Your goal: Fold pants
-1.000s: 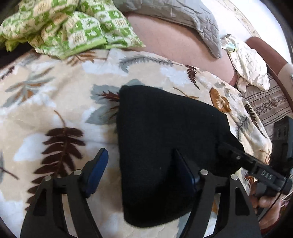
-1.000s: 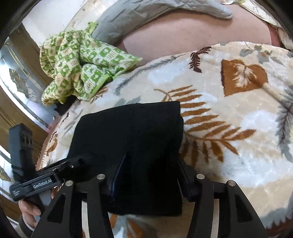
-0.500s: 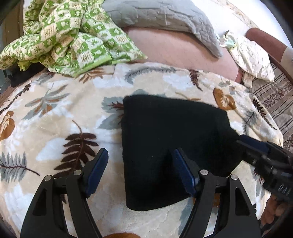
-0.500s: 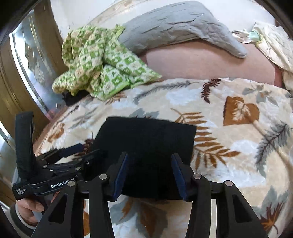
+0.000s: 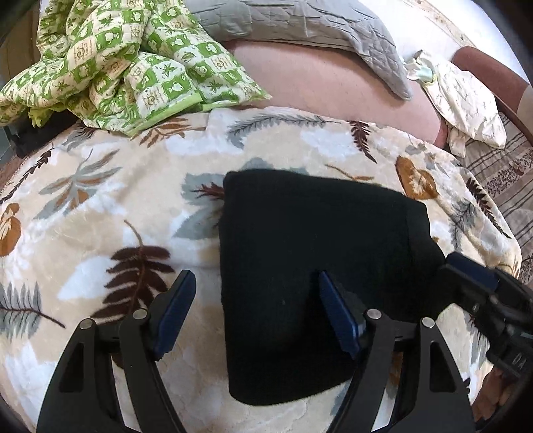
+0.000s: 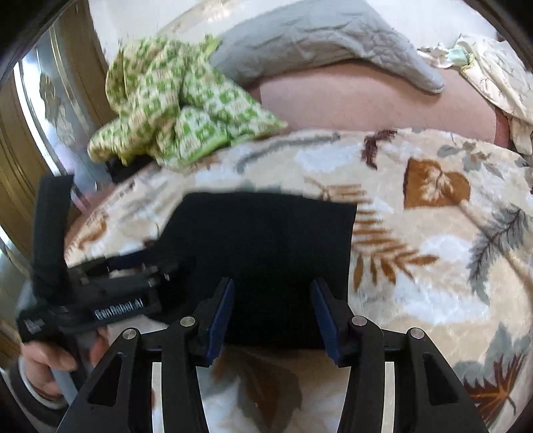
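Grippers at the close of a fold. Left gripper (image 5: 255, 316): jaws spread wide and gripping nothing, one blue pad over the leaf-print blanket (image 5: 100, 213), the other over the black pants (image 5: 309, 253). Right gripper (image 6: 271, 319): jaws likewise parted, though less widely, and empty, set at the near edge of the pants (image 6: 266, 256); its tip is also seen at the right of the left wrist view (image 5: 479, 283).

The pants are shown as a compact dark rectangle with squared edges, lying flat near the middle of the blanket (no loose leg or waistband can be made out, the cloth being too dark to show layers). The step in hand is judged to be release after the last fold, with the task near or at completion. If a further move is called for, it would be a light pressing or squaring of the near edge, or withdrawal of both tools without the cloth being dragged; the plush pile is likely to catch the fabric if it is slid.

Surface and room: a bed covered by the cream blanket with brown and grey leaves. Beyond it lie a crumpled green checked cloth (image 5: 110, 56), a grey quilted pillow (image 5: 299, 30) on a pink sheet (image 5: 333, 86), and a pale printed cloth (image 5: 466, 103). A wood-and-mirror wardrobe front (image 6: 36, 110) is seen in the right wrist view.
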A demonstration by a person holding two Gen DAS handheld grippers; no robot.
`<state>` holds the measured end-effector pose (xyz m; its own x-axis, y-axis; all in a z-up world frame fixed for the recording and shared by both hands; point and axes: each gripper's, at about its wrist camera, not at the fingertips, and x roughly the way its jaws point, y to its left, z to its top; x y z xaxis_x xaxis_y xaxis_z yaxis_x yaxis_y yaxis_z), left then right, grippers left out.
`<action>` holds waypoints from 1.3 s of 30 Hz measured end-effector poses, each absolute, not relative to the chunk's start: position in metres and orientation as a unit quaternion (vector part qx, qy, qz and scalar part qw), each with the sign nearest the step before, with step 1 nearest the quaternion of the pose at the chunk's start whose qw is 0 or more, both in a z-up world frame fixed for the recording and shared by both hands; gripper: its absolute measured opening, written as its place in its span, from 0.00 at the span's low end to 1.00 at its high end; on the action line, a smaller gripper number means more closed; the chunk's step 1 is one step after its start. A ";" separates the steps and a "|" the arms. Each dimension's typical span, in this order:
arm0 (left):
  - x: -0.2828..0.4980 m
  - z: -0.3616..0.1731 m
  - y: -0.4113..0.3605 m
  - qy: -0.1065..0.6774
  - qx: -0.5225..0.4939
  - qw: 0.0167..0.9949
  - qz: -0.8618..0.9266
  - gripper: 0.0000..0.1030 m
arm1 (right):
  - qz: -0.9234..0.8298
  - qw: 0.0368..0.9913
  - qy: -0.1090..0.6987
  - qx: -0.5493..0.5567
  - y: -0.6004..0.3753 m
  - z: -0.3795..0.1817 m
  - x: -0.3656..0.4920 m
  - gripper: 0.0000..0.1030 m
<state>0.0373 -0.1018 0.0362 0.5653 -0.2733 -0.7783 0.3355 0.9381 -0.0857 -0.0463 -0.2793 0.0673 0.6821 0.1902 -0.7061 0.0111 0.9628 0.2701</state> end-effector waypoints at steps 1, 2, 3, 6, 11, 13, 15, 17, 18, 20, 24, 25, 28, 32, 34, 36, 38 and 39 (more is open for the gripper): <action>0.040 0.036 -0.102 0.435 0.035 0.884 -0.170 0.74 | 0.045 0.908 0.396 0.125 -0.280 0.069 -0.041 0.47; 0.042 0.036 -0.102 0.435 0.033 0.884 -0.169 0.74 | 0.042 0.908 0.398 0.122 -0.280 0.069 -0.037 0.47; 0.045 0.036 -0.102 0.435 0.031 0.884 -0.167 0.74 | 0.040 0.909 0.398 0.121 -0.280 0.069 -0.031 0.47; 0.052 0.034 -0.102 0.438 0.025 0.883 -0.165 0.75 | 0.031 0.908 0.400 0.124 -0.282 0.066 -0.018 0.48; 0.061 0.030 -0.108 0.441 0.027 0.881 -0.170 0.76 | 0.006 0.894 0.428 0.132 -0.288 0.043 0.012 0.48; 0.064 0.029 -0.109 0.441 0.027 0.881 -0.171 0.77 | 0.005 0.889 0.438 0.132 -0.289 0.034 0.018 0.49; 0.066 0.026 -0.109 0.442 0.022 0.880 -0.169 0.81 | 0.008 0.889 0.437 0.136 -0.292 0.030 0.022 0.50; 0.068 0.025 -0.107 0.445 0.013 0.879 -0.168 0.83 | 0.011 0.887 0.440 0.137 -0.293 0.030 0.024 0.50; 0.068 0.025 -0.106 0.446 0.009 0.879 -0.169 0.83 | 0.011 0.887 0.442 0.134 -0.292 0.031 0.024 0.50; 0.066 0.027 -0.105 0.444 0.011 0.880 -0.168 0.83 | 0.012 0.889 0.442 0.123 -0.289 0.037 0.021 0.50; 0.060 0.030 -0.102 0.443 0.014 0.881 -0.164 0.82 | 0.021 0.899 0.423 0.112 -0.281 0.059 -0.007 0.50; 0.058 0.031 -0.100 0.442 0.013 0.882 -0.163 0.82 | 0.024 0.901 0.419 0.107 -0.278 0.062 -0.015 0.50; 0.055 0.030 -0.097 0.443 0.008 0.882 -0.161 0.82 | 0.026 0.903 0.421 0.078 -0.264 0.062 -0.036 0.54; 0.049 0.029 -0.095 0.444 0.003 0.882 -0.157 0.82 | 0.006 0.898 0.439 0.031 -0.249 0.043 -0.037 0.57; 0.045 0.031 -0.094 0.441 0.005 0.884 -0.154 0.82 | 0.005 0.900 0.436 0.027 -0.249 0.046 -0.038 0.57; 0.038 0.037 -0.092 0.431 0.011 0.889 -0.152 0.82 | 0.010 0.904 0.424 0.050 -0.254 0.058 -0.041 0.57; 0.031 0.043 -0.090 0.421 0.014 0.895 -0.147 0.82 | 0.012 0.910 0.408 0.068 -0.257 0.070 -0.047 0.57; 0.026 0.047 -0.088 0.412 0.014 0.899 -0.145 0.82 | 0.008 0.913 0.401 0.069 -0.257 0.075 -0.049 0.59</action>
